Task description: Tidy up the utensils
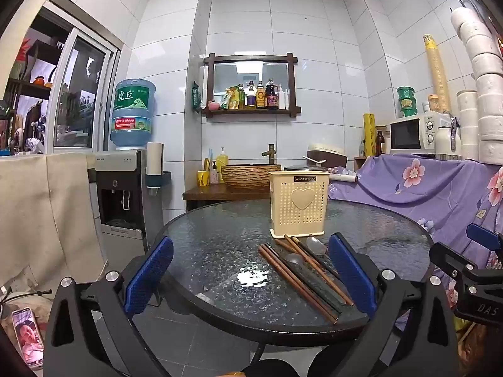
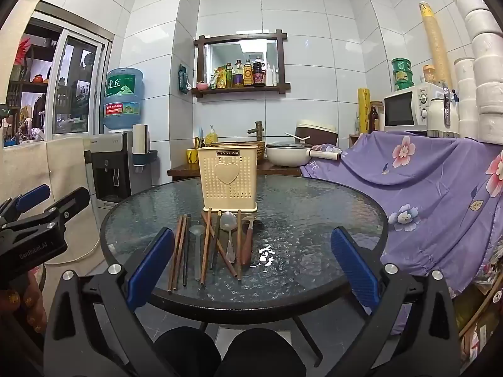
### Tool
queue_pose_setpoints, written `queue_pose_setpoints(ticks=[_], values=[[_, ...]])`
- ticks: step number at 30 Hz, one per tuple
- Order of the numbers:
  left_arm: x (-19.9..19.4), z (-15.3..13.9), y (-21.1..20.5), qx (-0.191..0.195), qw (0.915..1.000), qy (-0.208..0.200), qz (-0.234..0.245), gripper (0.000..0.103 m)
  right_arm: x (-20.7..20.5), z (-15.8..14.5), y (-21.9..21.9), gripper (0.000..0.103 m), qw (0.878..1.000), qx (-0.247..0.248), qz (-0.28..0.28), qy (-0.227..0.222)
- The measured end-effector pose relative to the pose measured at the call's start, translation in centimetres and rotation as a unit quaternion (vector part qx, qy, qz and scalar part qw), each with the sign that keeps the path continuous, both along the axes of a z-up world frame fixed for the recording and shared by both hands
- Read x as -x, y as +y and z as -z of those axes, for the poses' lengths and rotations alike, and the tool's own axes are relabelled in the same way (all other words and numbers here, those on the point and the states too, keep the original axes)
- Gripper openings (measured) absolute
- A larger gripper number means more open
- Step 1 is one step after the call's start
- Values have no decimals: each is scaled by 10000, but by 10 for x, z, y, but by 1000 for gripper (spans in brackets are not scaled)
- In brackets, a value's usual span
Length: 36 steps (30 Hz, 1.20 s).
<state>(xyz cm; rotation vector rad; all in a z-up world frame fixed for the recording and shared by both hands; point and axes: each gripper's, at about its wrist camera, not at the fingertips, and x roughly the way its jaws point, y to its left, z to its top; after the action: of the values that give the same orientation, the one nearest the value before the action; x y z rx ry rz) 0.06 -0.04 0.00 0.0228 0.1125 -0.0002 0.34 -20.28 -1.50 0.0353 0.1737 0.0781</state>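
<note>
A cream perforated utensil holder (image 2: 229, 179) with a heart on its front stands upright on the round glass table (image 2: 314, 220); it also shows in the left wrist view (image 1: 298, 204). In front of it lie several brown chopsticks (image 2: 206, 245), dark chopsticks (image 2: 185, 248), a metal spoon (image 2: 229, 223), a clear spoon (image 2: 197, 235) and a wooden-handled utensil (image 2: 248, 242). The same pile (image 1: 301, 270) shows in the left wrist view. My right gripper (image 2: 251, 260) is open and empty above the table's near edge. My left gripper (image 1: 250, 276) is open and empty, left of the pile.
A water dispenser (image 1: 125, 188) stands left of the table. A sideboard with a basin (image 1: 250, 174) and a pot (image 2: 287, 154) is behind it. A purple floral cloth (image 2: 424, 182) covers the counter at right, with a microwave (image 2: 405, 108) on top.
</note>
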Motion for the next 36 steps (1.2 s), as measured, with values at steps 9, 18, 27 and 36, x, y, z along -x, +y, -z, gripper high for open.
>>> queue_pose_setpoints(ticks=[9,18,27,36], values=[[-2,0,0,27,10000,-5,13,97,0,0,1,98,10000,-24,2,20],[2,0,1,93,9999,-79,1,97,2,-1,0,98,10000,-26,19,-24],[0,3,12,143,9999,-89,-24,97,0,0,-2,98,9999,-93,67,-20],[1,5,14,132,9999,-72,8,97,0,-1,-3,98,9999,-91,78,-18]])
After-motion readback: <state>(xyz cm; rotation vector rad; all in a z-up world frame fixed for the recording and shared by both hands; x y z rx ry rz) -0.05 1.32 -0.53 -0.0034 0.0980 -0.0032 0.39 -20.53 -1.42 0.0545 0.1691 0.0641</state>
